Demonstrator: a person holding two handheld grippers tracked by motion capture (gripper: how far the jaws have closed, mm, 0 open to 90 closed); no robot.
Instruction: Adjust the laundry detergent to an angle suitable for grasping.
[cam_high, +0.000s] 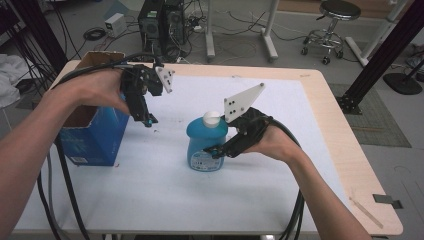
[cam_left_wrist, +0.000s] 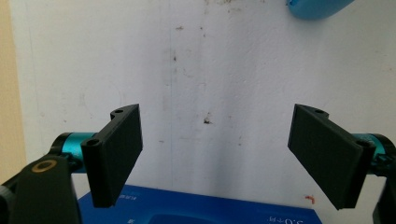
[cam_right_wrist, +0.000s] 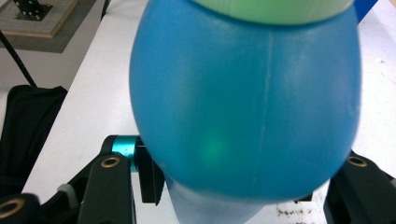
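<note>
The jaws of the left gripper (cam_high: 146, 118) point down over the table (cam_high: 165, 200) near its far left corner, and from the high view I cannot tell how wide they are. The left hand (cam_high: 97, 87) holds it just above an open blue box (cam_high: 92, 135) that stands at the left edge of the table. The right gripper (cam_high: 220, 149) lies low with its jaws on both sides of a blue bottle (cam_high: 206, 145). The bottle stands upright near the middle of the table and has a pale cap (cam_high: 212, 119) on top. The right hand (cam_high: 275, 142) holds that gripper from the right side.

In the left gripper view, the left gripper (cam_left_wrist: 215, 154) has its two black jaws spread far apart with nothing between them. Under them is the white table (cam_left_wrist: 210, 70), which has little dark specks on it. The top of the blue box (cam_left_wrist: 201, 210) shows at the bottom. A bit of the blue bottle (cam_left_wrist: 317, 8) peeks in at the top right.

In the right gripper view, the blue bottle (cam_right_wrist: 247, 107) is very close and big. The right gripper (cam_right_wrist: 229, 196) has one jaw on each side of the bottle's lower part, pinching it. The pale cap (cam_right_wrist: 275, 9) is at the top. The white table (cam_right_wrist: 84, 93) is behind it.
</note>
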